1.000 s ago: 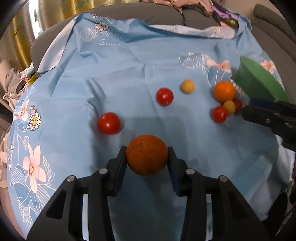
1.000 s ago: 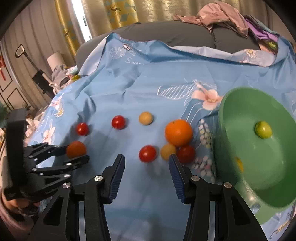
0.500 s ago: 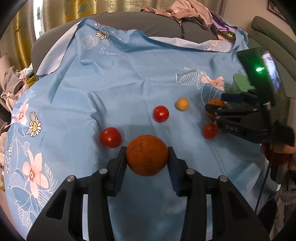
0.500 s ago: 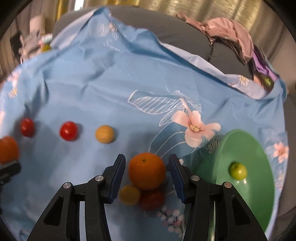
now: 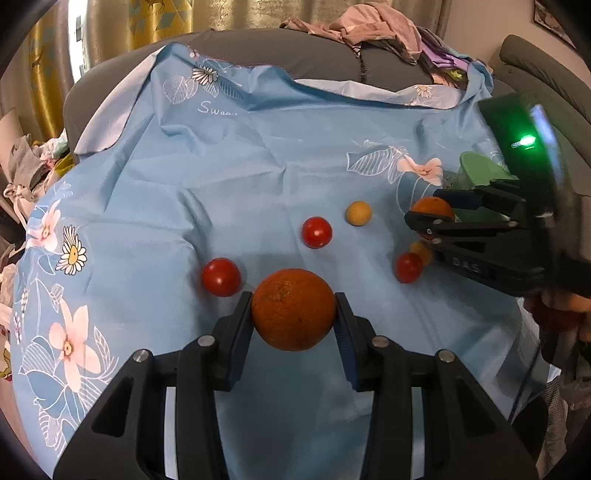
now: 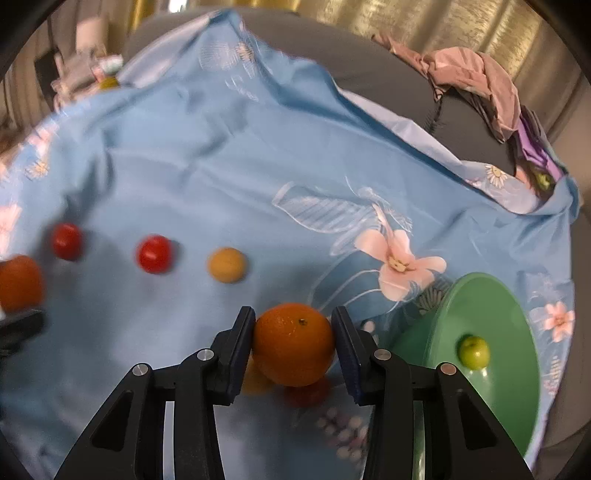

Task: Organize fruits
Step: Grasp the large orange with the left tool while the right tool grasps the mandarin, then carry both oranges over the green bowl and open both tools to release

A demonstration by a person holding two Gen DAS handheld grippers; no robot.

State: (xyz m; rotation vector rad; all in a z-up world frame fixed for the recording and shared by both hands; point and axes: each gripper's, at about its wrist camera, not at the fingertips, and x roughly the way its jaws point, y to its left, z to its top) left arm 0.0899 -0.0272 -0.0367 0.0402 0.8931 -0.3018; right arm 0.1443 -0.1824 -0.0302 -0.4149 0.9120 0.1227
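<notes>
My left gripper (image 5: 293, 317) is shut on a dark orange (image 5: 293, 308), held just above the blue flowered cloth (image 5: 258, 147). My right gripper (image 6: 293, 317) has its jaws closing around a brighter orange (image 6: 293, 343), and both pads touch its sides. That orange (image 5: 432, 208) also shows in the left wrist view between the right gripper's fingers (image 5: 436, 221). Under it lie a small yellow fruit (image 6: 255, 380) and a red tomato (image 6: 306, 391), partly hidden. A green bowl (image 6: 498, 398) tilts at the right with one small green fruit (image 6: 473, 351) inside.
Loose on the cloth lie two red tomatoes (image 5: 221, 277) (image 5: 316, 232), a tan round fruit (image 5: 358, 213) and a third tomato (image 5: 408, 267) beside a yellow fruit (image 5: 421, 251). A grey sofa back with heaped clothes (image 5: 369, 33) rises behind. A hand (image 5: 561, 306) holds the right gripper.
My right gripper swung from the near tomato to the bright orange and narrowed its jaws onto it. The left gripper kept hold of its dark orange and barely moved.
</notes>
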